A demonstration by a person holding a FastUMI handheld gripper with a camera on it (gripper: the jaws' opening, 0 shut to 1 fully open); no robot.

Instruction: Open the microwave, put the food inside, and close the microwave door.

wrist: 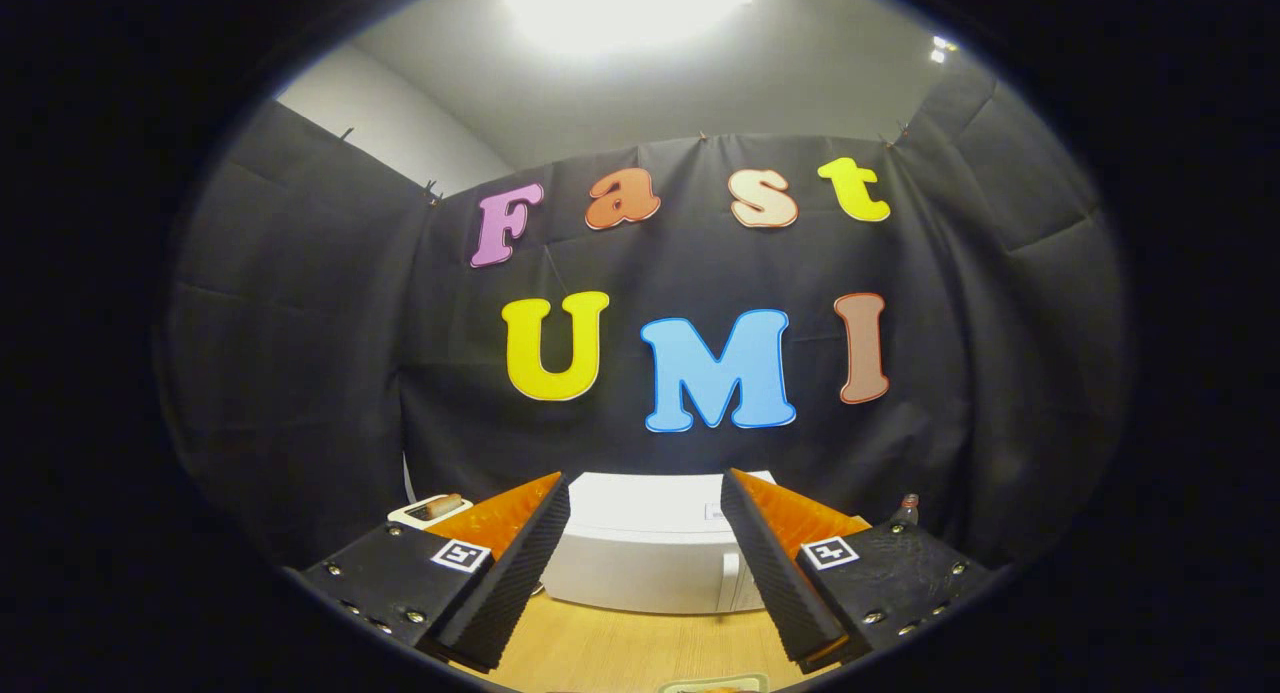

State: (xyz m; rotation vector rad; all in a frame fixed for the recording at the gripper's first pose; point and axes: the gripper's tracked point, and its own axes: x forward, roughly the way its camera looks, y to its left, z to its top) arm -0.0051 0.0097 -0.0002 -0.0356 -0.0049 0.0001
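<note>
Nearest of all, the gripper (645, 563) hangs above the pale wooden counter (620, 648) with its two fingers spread wide and nothing between them; it is released, gripping nothing. At the near edge of the counter, just below the fingers, the rim of a small light-coloured dish (712, 684) peeks in, with something orange on it. This may be the food, though too little shows to be sure.

Beyond the fingertips, framed in the gap between them, stands the white box-shaped microwave (640, 553). Its door looks closed, and a pale vertical strip toward its right side, close to the right finger, looks like the handle or control panel edge; which one is hard to tell.

To the left, behind the left finger, a small white tray holding a brown roll-like item (432, 508) sits on the counter. This too could be the food. To the right, behind the right finger, a small dark bottle with a red cap (908, 508) stands near the cloth wall.

The step in hand appears to be opening the door, not yet begun. To do it well, the gripper should likely drop lower and move to the door's free edge, keeping the fingers apart until one hooks the handle or both straddle it, then pull along the door's arc rather than straight back, so that the light microwave does not slide on the counter.
</note>
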